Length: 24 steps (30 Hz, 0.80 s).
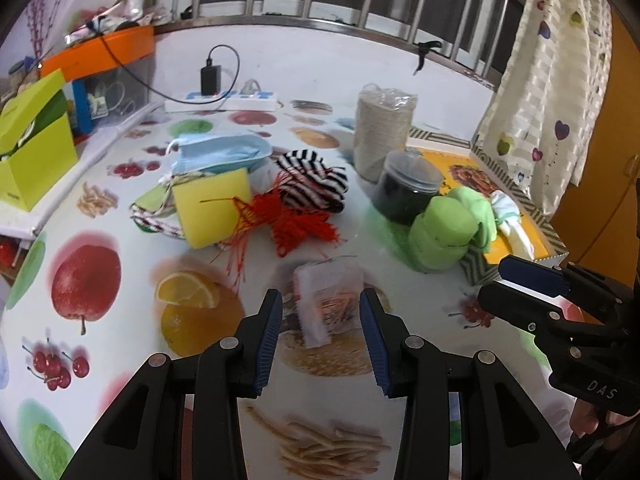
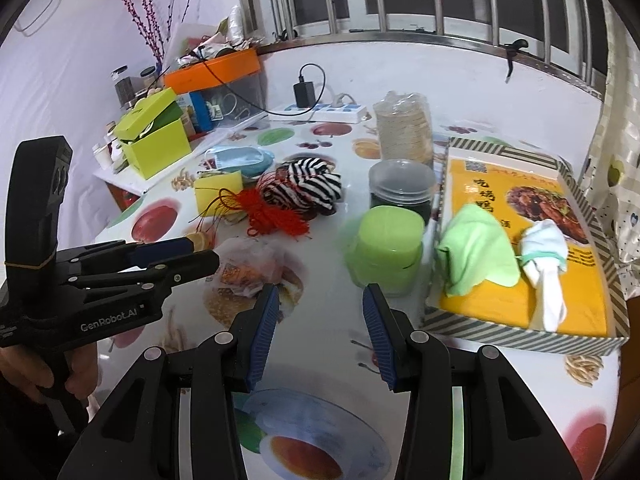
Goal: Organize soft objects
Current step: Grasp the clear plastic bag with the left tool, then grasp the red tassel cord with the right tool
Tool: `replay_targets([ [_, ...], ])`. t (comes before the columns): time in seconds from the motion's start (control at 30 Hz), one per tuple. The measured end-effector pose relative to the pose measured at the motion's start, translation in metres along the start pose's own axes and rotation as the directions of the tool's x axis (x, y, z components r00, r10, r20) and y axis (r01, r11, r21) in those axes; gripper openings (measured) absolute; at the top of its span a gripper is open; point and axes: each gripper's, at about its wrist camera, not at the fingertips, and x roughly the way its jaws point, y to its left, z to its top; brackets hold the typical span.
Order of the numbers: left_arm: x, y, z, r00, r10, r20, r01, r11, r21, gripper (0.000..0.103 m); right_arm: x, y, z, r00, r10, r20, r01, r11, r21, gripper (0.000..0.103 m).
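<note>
- The left gripper (image 1: 320, 320) has its blue-padded jaws apart with nothing pressed between them; a small clear plastic packet (image 1: 326, 300) lies on the tabletop (image 1: 120, 360) just beyond the gap, and the blur hides whether either pad touches it.
- The right gripper (image 2: 320, 320) also has its jaws apart and empty, hovering over a bare patch of the fruit-printed cloth with no soft thing between the pads.
- In the right wrist view, part of a hand (image 2: 76, 376) grips the left tool's handle at the picture's lower left edge; most of it is cut off.
- Just beyond the right gripper stands a green lidded tub (image 2: 386, 250), its outline smeared by blur.
- At the table's right edge a striped shallow box (image 2: 520, 330) holds a green cloth (image 2: 476, 254) and a knotted white cloth (image 2: 546, 268) side by side.
- Near the table's middle lies a heap: a red tasselled knot (image 1: 296, 226), a yellow sponge (image 1: 212, 210), a black-and-white striped cloth (image 1: 316, 184) and a blue face mask (image 1: 220, 152), touching or overlapping.
- A patterned fabric under the sponge is mostly hidden.
- A dark clear-lidded jar (image 1: 406, 188) stands behind the tub, then a wrapped spool of twine (image 1: 382, 130).
- At the far edge lies a white power strip (image 1: 224, 100).
</note>
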Motion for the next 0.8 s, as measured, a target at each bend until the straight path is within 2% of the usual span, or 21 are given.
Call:
replay_targets([
  [0.17,0.011,0.005,-0.001,1.0,-0.013,-0.029,0.013,1.0,-0.007,0.04,0.006,0.006,0.001,1.0,0.014,-0.009,-0.015,1.0,-0.014,0.045],
  [0.3,0.025,0.005,0.0,0.998,-0.036,-0.054,0.035,0.999,-0.011,0.048,0.009,0.006,0.002,1.0,0.009,-0.014,-0.009,1.0,-0.012,0.045],
  [0.47,0.046,0.001,0.0,0.995,-0.054,-0.083,0.054,0.999,-0.009,0.049,0.012,0.005,0.004,1.0,0.0,-0.022,0.0,1.0,-0.01,0.045],
  [0.5,0.049,0.0,0.0,0.995,-0.052,-0.086,0.052,0.999,-0.012,0.048,0.013,0.005,0.005,1.0,-0.001,-0.022,0.001,1.0,-0.013,0.045],
  [0.57,0.052,0.002,-0.001,0.994,-0.06,-0.089,0.058,0.998,-0.025,0.035,0.014,0.006,0.007,1.0,-0.001,-0.023,0.0,1.0,-0.016,0.045],
  [0.6,0.052,0.003,-0.001,0.994,-0.065,-0.083,0.064,0.998,-0.023,0.032,0.015,0.006,0.007,1.0,0.0,-0.023,0.0,1.0,-0.018,0.045],
  [0.8,0.042,0.011,-0.004,0.995,-0.085,-0.06,0.083,0.996,-0.03,0.027,0.025,0.012,0.015,1.0,0.009,-0.027,-0.01,0.999,-0.039,0.045],
])
